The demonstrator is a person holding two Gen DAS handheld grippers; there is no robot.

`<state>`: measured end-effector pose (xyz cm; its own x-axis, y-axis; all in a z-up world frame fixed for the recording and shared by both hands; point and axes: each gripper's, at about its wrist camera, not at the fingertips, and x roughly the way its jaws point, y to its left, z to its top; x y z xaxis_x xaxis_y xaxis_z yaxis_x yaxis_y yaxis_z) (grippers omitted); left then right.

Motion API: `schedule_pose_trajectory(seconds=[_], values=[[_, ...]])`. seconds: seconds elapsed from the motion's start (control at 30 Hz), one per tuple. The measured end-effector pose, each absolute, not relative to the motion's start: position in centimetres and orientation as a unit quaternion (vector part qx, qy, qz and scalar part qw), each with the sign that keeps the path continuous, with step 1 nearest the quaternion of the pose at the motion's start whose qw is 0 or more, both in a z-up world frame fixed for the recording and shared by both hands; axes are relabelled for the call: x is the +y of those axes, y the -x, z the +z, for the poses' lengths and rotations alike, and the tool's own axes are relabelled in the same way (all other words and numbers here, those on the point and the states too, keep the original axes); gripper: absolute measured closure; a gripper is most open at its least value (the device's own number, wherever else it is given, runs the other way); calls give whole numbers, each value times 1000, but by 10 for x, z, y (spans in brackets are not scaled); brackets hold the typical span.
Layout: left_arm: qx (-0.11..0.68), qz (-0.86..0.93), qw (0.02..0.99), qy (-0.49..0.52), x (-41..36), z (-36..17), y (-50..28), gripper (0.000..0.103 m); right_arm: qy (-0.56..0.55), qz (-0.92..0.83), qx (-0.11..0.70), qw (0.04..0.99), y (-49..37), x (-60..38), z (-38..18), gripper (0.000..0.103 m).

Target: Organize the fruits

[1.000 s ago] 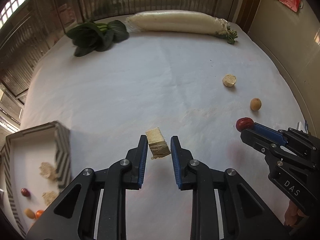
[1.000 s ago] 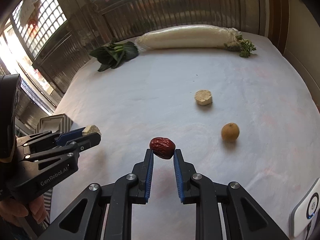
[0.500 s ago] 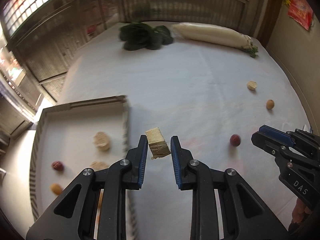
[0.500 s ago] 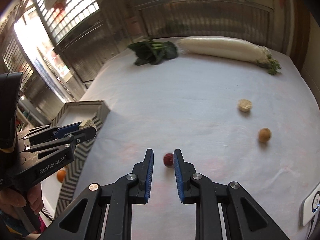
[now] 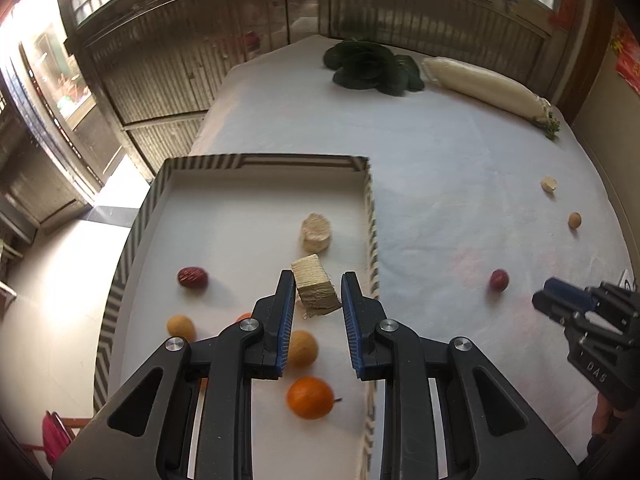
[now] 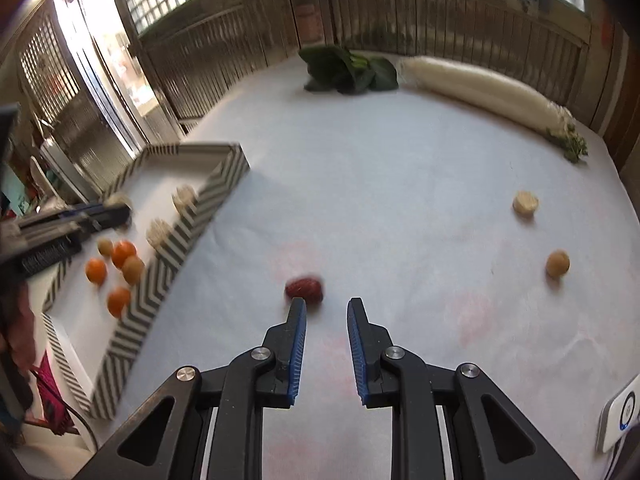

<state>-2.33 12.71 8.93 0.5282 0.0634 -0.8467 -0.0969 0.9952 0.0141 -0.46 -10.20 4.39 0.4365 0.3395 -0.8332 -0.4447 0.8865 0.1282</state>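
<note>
While the left gripper (image 5: pixel 316 292) hangs over the shallow tray with a grey-and-white chevron rim (image 5: pixel 256 160), its blue-padded jaws are clamped on a pale beige layered block (image 5: pixel 313 286). Below it on the tray's white floor lie a dark red wrinkled date (image 5: pixel 192 277), a small tan round fruit (image 5: pixel 181 327), a pale round cake-like slice (image 5: pixel 316 231) and a bright orange round fruit (image 5: pixel 310 397). Right of the tray, on the white-covered bench (image 5: pixel 440 200), rests a second red date (image 6: pixel 304 289), blurred in the right wrist view, so contact with anything is hard to judge. The right gripper (image 6: pixel 327 311) hovers just behind it, jaws drawn together and holding nothing. Farther right sit a pale round slice (image 6: pixel 525 202) and a tan round fruit (image 6: pixel 557 263), well apart.
</note>
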Motion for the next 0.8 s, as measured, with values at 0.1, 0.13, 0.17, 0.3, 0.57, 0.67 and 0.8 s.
schedule_pose_trajectory(seconds=[0.1, 0.13, 0.17, 0.3, 0.57, 0.67, 0.8], values=[[485, 50, 873, 22, 132, 89, 28, 80, 52, 253, 479, 839, 6, -94, 37, 71], [485, 51, 873, 22, 133, 89, 29, 80, 58, 248, 479, 840, 5, -90, 35, 71], [484, 52, 873, 22, 134, 90, 31, 80, 64, 238, 478, 843, 2, -87, 33, 71], [481, 62, 874, 26, 144, 93, 39, 80, 46, 247, 493, 833, -14, -77, 24, 71], [483, 96, 869, 47, 178, 95, 58, 80, 58, 250, 499, 828, -16, -64, 17, 77], [485, 110, 866, 53, 190, 93, 65, 80, 52, 263, 490, 829, -12, -59, 30, 77], [489, 119, 862, 56, 200, 90, 72, 80, 44, 296, 470, 830, -3, -40, 53, 77]])
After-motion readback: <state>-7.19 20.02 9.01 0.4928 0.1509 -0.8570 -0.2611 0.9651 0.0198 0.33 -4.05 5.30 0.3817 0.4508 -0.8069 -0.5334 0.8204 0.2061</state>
